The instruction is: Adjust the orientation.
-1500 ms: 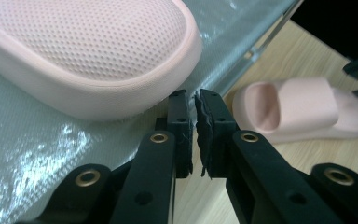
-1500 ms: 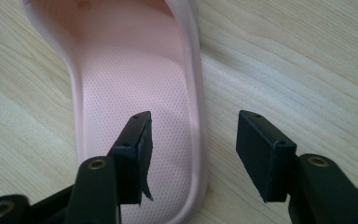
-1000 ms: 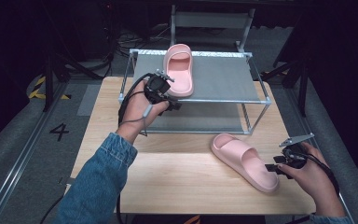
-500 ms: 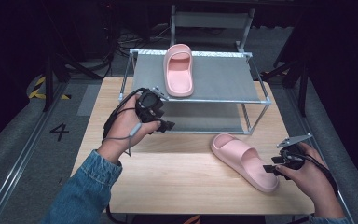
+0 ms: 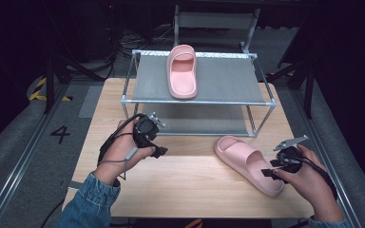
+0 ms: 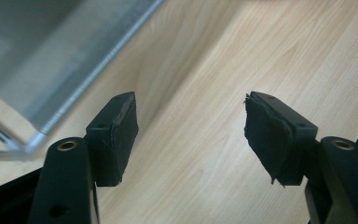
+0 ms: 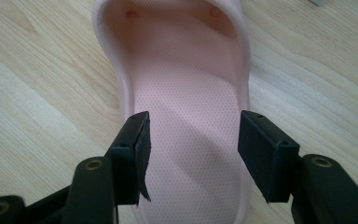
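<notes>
One pink slipper [image 5: 182, 71] lies on the top shelf of a metal rack [image 5: 228, 78]. A second pink slipper [image 5: 244, 159] lies on the wooden table [image 5: 190, 190], to the right in front of the rack. My left gripper [image 5: 160, 152] hangs low over the table by the rack's front left corner. Its jaws have just been opening, and in the left gripper view [image 6: 191, 135] only bare wood lies between them. My right gripper [image 5: 267, 173] is at the table slipper's heel. It stands open [image 7: 193, 144] over the footbed [image 7: 182, 93], with the pads not pressing on it.
The rack's lower shelf [image 5: 204, 121] sits just above the table, and its front rail [image 6: 74, 93] runs close to my left jaws. Dark floor and metal rails surround the table. Bare wood stretches between my two hands.
My left hand has drawn back from the slipper on the shelf, down toward the near table, and its jaws stand wider. The right hand has edged left toward the table slipper's heel.
</notes>
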### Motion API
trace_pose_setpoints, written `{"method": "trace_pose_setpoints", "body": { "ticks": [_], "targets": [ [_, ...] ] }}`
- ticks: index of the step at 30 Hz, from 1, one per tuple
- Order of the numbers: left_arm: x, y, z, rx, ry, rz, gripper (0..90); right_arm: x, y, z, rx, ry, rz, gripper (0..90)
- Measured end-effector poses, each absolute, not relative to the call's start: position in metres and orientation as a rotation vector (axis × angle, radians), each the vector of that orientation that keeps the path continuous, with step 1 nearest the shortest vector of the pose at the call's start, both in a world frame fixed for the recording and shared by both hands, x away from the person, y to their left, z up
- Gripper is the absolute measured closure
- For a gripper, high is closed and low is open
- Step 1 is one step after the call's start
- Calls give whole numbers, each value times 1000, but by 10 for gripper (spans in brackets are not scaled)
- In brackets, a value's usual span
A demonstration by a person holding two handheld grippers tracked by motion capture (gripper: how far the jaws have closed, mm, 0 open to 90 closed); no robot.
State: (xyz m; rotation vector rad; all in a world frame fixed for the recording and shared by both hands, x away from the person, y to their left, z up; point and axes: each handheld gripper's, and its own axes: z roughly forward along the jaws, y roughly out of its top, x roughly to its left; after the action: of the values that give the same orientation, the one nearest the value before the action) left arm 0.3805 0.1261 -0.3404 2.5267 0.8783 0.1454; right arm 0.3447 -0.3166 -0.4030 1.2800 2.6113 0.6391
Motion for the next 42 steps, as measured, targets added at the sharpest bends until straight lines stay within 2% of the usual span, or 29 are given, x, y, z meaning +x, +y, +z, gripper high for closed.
{"method": "trace_pose_setpoints", "body": {
  "ticks": [9,27,36,42],
  "targets": [
    [383,127,-387,2635,985,178,283,347,-300,-405,1241,2642,638,459],
    [387,136,-417,2647,1030,129,255,345,-275,-412,1184,2683,636,488],
    [385,136,-421,2651,981,66,241,351,-269,-419,1188,2656,664,561],
    [381,144,-423,2651,996,76,242,356,-261,-419,1131,2653,633,670]
  ]
}}
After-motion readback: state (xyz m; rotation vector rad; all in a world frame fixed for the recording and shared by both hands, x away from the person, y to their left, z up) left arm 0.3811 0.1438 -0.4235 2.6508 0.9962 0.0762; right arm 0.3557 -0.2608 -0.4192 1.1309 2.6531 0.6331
